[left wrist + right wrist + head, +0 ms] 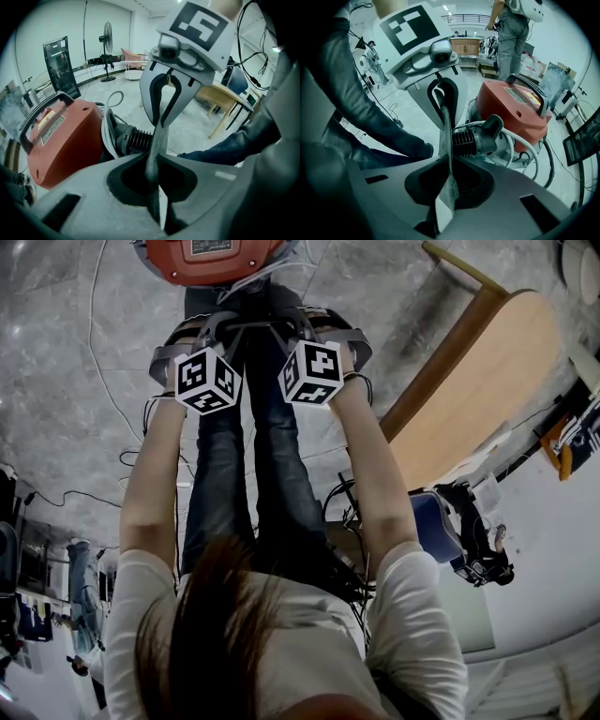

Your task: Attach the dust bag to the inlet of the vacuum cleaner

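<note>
Both hand-held grippers are closed on the dust bag. The left hand-held gripper pinches one edge of the thin grey sheet and the right hand-held gripper pinches the other. They face each other closely, with the bag stretched between them. The bag hangs in the air in front of the person, near the red vacuum but not touching it.

This looks like the carry-and-line-up step, and nothing is attached yet. No view shows the inlet clearly, and the bag's collar cannot be made out either. The ribbed hose sits at the vacuum's near side. The next move probably calls for lowering the bag to the inlet, squaring its opening to it and pressing it on, with both grips kept firm so the sheet does not slip.

The vacuum stands on a grey marbled floor strewn with cables. A wooden counter stands to the right, a fan further back, and a second person behind the vacuum.
</note>
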The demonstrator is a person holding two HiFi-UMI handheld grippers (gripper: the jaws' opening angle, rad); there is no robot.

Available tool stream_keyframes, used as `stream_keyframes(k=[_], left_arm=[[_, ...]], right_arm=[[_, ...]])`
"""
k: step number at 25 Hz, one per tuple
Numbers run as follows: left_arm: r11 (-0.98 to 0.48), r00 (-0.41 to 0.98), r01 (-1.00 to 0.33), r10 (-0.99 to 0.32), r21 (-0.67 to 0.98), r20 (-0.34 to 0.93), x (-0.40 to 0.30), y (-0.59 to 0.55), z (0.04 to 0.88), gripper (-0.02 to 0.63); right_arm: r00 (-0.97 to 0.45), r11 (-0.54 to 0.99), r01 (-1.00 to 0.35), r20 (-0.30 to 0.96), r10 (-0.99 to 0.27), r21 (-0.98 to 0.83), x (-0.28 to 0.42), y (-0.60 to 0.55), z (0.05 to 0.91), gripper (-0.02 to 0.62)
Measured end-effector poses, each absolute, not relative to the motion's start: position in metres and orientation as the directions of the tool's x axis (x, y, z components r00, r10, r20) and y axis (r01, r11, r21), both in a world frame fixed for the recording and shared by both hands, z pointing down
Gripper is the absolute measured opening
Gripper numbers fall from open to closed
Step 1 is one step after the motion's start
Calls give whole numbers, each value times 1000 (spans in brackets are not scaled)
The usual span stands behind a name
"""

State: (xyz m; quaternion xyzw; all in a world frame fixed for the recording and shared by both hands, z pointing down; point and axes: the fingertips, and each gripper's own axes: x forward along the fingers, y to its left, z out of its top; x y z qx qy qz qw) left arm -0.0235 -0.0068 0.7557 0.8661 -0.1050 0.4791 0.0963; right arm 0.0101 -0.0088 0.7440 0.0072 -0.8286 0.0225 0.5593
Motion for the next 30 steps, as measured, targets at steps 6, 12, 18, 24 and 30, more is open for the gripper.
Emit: stream_keyframes(k=[6, 12, 18, 24, 30], left_arm=[[-982, 501, -182, -45, 54, 864, -21, -14, 753, 43], [-937, 531, -331, -90, 109, 842, -24, -14, 755, 43], [-875, 551, -451, -118, 177, 826, -27, -15, 758, 46], [-932, 533, -334, -65, 140, 844, -25, -26, 755, 53], [-961, 523, -247, -23, 125, 852, -22, -31, 754, 58]], right_arm=[[-384, 993, -107, 923, 5, -49, 12, -10, 746, 29], [-340, 996, 92, 940, 21, 11, 10, -22, 745, 34], [-323, 986, 165, 945, 50, 4, 6, -33, 743, 35], [-367, 998, -52, 930, 2, -23, 10, -32, 743, 35], [-373, 995, -94, 928, -8, -29, 13, -33, 746, 34]])
